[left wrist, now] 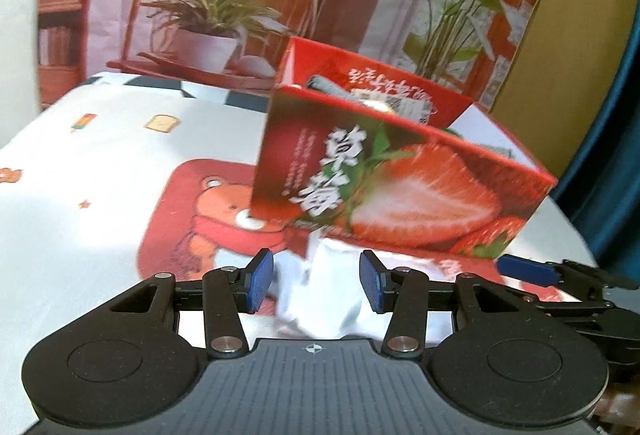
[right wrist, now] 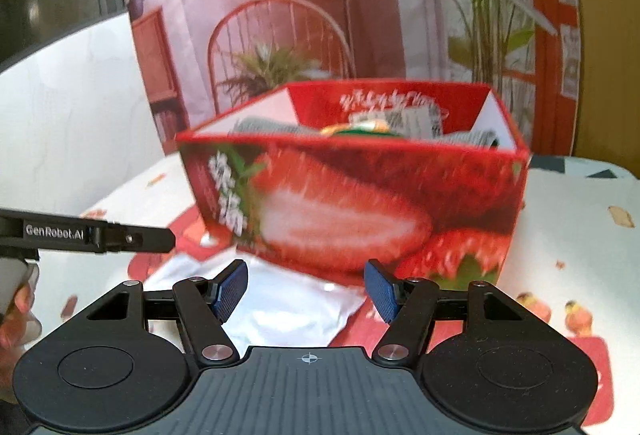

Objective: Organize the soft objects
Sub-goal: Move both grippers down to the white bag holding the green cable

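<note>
The left gripper [left wrist: 316, 283] is being held spread around the crumpled white cloth [left wrist: 320, 295] lying near the strawberry box [left wrist: 400, 187], the right gripper [right wrist: 306, 289] likewise spread, so a shallow pinch risks slippage.

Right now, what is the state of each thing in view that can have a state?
Left tool: open, a white bag between its fingers, not gripped.
Right tool: open, holding nothing.
White bag: crumpled, lying on the tablecloth in front of the box.
Strawberry box: open at the top, upright, partly filled.
Grey cloth items: inside the box.
Tablecloth: spread flat.
</note>
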### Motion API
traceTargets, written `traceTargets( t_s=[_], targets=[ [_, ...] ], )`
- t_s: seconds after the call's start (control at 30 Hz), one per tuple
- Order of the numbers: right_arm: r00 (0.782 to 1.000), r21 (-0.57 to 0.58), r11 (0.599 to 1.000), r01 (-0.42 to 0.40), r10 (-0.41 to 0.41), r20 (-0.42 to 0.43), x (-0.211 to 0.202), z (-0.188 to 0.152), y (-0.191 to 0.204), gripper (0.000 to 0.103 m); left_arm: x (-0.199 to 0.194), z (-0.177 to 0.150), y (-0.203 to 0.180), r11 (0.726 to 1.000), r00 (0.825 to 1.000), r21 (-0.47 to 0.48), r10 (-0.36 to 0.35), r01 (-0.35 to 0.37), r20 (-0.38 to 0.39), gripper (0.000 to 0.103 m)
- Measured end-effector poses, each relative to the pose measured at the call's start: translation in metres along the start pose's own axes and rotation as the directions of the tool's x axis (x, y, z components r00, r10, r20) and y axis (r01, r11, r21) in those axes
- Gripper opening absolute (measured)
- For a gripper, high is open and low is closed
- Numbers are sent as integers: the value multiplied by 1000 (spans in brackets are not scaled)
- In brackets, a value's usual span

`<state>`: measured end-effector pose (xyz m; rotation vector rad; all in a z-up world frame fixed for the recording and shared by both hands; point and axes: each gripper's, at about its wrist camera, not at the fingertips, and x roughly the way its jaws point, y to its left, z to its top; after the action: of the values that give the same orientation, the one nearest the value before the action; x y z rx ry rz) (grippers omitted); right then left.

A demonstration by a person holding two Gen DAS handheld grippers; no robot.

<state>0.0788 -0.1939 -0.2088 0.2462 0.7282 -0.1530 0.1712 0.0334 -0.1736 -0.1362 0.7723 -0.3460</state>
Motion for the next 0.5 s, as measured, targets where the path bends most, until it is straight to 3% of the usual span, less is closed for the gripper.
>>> traceTargets(
  t_s=[0.23,0.5],
  targets=[
    [998,-104,994,-14,7,-70,15,-25,25,70,-2,-10,9,998,999,-35,46,-47,-7,50],
    [996,-188,982,23,-40,-86,24,-34,34,70,0,-14,12,995,997,-56,78,-78,-8,50]
  ],
)
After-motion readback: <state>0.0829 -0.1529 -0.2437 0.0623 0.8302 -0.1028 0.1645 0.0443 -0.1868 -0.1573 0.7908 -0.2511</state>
